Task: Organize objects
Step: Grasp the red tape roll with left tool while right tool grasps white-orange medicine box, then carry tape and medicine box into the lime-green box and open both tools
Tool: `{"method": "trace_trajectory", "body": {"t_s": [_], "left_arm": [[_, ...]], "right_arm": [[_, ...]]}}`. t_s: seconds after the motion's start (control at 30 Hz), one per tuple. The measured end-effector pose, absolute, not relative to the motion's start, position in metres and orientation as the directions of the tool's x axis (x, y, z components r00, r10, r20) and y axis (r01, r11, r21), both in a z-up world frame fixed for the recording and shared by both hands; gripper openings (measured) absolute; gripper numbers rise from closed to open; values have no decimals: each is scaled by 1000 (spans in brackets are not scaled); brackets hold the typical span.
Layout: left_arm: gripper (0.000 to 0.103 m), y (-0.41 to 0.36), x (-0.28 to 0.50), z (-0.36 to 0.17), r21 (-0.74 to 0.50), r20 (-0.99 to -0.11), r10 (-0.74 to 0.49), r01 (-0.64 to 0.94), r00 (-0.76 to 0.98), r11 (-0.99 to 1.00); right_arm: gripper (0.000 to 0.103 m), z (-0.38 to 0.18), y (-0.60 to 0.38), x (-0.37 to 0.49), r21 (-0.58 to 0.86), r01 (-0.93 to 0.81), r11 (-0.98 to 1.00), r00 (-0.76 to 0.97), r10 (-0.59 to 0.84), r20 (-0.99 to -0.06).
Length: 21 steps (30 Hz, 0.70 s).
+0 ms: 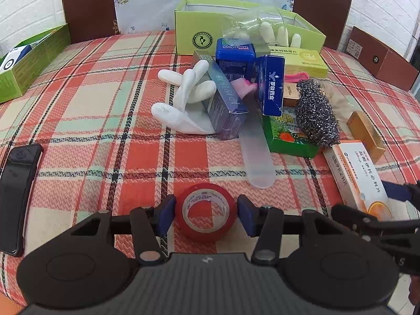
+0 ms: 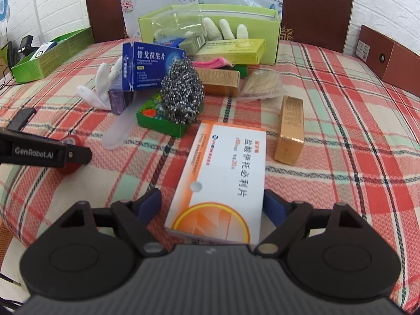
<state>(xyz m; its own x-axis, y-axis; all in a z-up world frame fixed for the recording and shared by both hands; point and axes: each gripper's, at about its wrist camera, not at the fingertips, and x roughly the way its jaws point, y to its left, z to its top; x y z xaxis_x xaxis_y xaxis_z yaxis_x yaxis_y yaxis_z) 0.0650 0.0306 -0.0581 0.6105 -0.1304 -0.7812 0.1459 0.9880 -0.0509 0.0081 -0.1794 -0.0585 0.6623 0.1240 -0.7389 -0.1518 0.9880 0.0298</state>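
We see our left gripper [image 1: 206, 211] half open around a red tape roll [image 1: 205, 211], our right gripper [image 2: 212, 206] wide around an orange-and-white medicine box [image 2: 220, 178]; neither looks clamped, so either item could slip on lifting

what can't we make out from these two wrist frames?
- Left wrist: whether left gripper presses red tape roll or only flanks it; gap too fine.
- Right wrist: medicine box near end, hidden under right gripper.
- Both: green box interior, behind its front wall and clear bag.
- Left wrist: black phone, cut by left edge.
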Motion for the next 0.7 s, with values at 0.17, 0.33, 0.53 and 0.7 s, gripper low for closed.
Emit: {"method": "trace_trajectory", "body": {"t_s": [0.17,0.33,0.53,0.7], "left_arm": [[51,31,64,-58,-48,-779,-131,150,614,988],[49,33,62,-54,-59,-778,-145,159,611,986],[49,38,50,-24,-102,-727,-222,218,650,971],[49,39,63,20,-122,-638,-276,259,719,958]], "right_arm": [[75,-63,-176,19,22,-141,990,670,112,-734],[66,-60,-182,10,56,-153,987,679,146,-720],[66,-41,-195,-8,92,-180,979,682,191,-706],[66,5,-206,-16,149,-226,963,736,269,-621]]}}
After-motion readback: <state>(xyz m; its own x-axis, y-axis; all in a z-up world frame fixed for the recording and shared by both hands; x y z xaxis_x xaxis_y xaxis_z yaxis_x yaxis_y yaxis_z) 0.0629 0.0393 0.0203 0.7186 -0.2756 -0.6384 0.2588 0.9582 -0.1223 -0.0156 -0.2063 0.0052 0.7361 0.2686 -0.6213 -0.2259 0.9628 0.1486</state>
